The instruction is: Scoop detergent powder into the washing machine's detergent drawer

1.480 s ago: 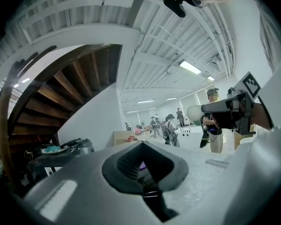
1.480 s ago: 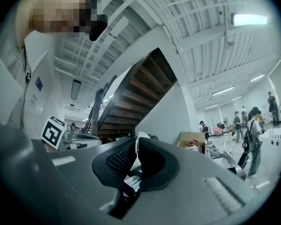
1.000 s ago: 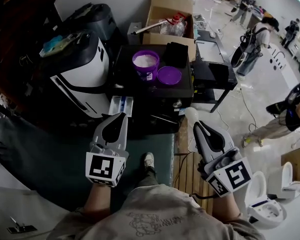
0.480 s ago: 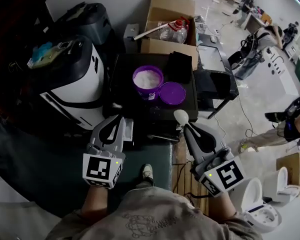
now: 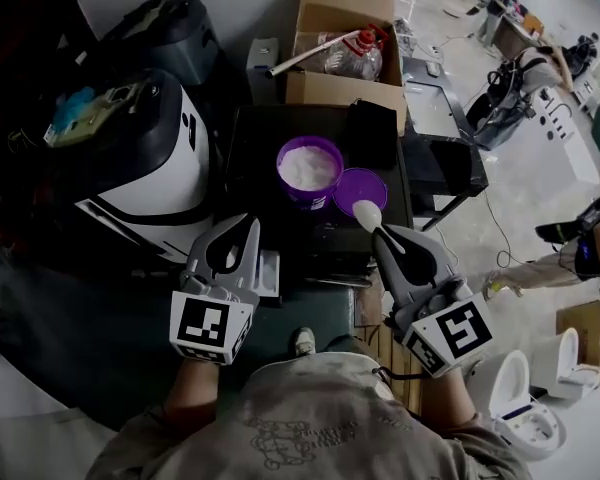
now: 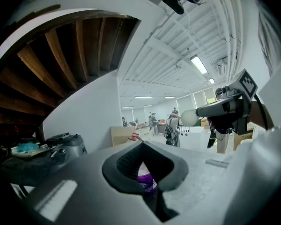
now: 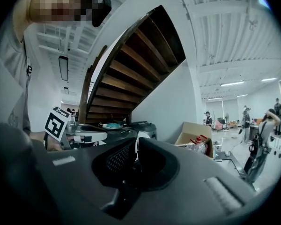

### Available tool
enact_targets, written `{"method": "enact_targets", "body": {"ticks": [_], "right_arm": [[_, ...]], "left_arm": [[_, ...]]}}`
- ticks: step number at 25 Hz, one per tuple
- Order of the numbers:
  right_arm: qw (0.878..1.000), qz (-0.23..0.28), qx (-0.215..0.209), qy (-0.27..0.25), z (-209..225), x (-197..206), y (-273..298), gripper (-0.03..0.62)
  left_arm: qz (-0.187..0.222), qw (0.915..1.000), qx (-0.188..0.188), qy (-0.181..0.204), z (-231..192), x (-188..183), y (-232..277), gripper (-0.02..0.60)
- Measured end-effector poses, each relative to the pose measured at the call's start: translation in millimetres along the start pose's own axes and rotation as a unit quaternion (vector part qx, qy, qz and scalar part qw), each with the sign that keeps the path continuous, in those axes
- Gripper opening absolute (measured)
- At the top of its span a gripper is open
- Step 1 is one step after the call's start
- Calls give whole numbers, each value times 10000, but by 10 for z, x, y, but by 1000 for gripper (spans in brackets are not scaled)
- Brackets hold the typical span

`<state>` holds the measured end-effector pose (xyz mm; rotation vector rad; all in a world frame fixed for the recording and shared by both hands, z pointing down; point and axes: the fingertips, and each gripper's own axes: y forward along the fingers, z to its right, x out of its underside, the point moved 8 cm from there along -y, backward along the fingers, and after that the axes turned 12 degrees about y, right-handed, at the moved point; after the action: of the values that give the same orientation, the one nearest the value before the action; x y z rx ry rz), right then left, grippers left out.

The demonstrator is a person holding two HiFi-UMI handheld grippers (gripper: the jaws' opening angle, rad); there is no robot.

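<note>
A purple tub [image 5: 308, 169] of white powder stands open on a black table [image 5: 252, 136], its purple lid [image 5: 360, 190] lying beside it on the right. My right gripper [image 5: 381, 234] is shut on the handle of a white spoon [image 5: 366, 213], whose empty bowl hovers at the lid's near edge. My left gripper [image 5: 247, 224] is shut with nothing in it, just left of the table's front. The white detergent drawer [image 5: 271, 274] pokes out beside it, below the white and black washing machine [image 5: 140, 153]. In the left gripper view the tub [image 6: 145, 182] shows through the jaws, and the spoon [image 6: 189, 117] at right.
A cardboard box [image 5: 342, 40] with plastic bottles stands behind the table. A black low stand [image 5: 438, 163] is to the right, a wooden pallet [image 5: 380, 320] near my feet, a white toilet [image 5: 525, 408] at lower right. People move in the hall at far right.
My right gripper has carried the spoon forward and left, from off the table's corner to the lid's near edge. The left gripper has kept its place near the drawer.
</note>
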<state>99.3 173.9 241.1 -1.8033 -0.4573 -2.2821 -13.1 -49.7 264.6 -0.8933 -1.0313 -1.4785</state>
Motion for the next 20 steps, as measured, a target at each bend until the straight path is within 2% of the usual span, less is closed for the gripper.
{"method": "enact_targets", "body": {"ticks": [9,14,20], "right_arm": [[9997,-134,159,151,350,-5,418,37],[9993,-217,28,306,615,-6,697,37],[9925,-589,-625,865,958,50,1271,37]], "left_arm": [[-147,9999,-25,70,-228,102,328,0],[-206,9996,-170,45,-312,153,589,0],[-359,9981,-501,-81,-410,257,873,0]]}}
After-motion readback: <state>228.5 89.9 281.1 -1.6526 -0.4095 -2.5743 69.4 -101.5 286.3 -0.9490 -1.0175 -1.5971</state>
